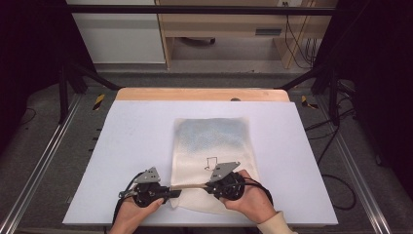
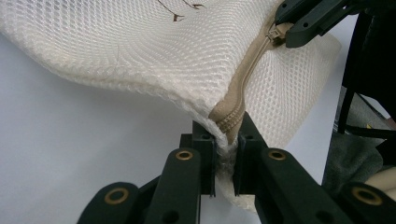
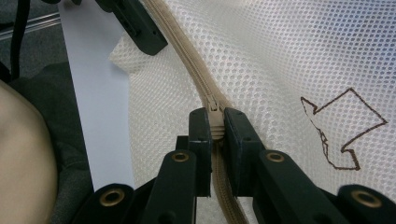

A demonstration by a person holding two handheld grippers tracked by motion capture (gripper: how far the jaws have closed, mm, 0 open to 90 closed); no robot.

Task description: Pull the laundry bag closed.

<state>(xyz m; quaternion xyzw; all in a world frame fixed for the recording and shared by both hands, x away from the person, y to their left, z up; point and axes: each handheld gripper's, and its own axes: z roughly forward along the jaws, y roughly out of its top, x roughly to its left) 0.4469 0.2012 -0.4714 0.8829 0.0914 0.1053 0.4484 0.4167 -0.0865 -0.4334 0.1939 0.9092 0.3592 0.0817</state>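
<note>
Tabletop (image 1: 136, 126), pale lilac-white sheet over a wooden board, viewed from above with the person's side at the bottom edge. Left hand (image 1: 130, 214), near the bottom edge left of centre, carries the left gripper (image 1: 171, 191), pointing rightward; its jaws are clamped together on the near left corner of a cream mesh laundry bag (image 1: 214, 136), at the end of the tan zipper (image 1: 192, 185), and in the left gripper view the fingertips (image 2: 204, 140) pinch the zipper tape with the mesh lifted and puckered above them. Mesh laundry bag, lying flat at the middle of the table, slightly right of centre, long side running away from the person, bluish contents showing through its far half, a small brown printed outline (image 1: 211, 163) on its near half. Zipper, running along the bag's near edge, stretched taut between the two grippers. Right gripper (image 1: 208, 185), just right of the left one and pointing toward it, held in the right hand (image 1: 246, 197); its jaws are closed on the zipper slider (image 3: 213, 105), seen in the right gripper view squeezed between both black fingers. Cream sleeve cuff (image 1: 275, 224) at the bottom right.
</note>
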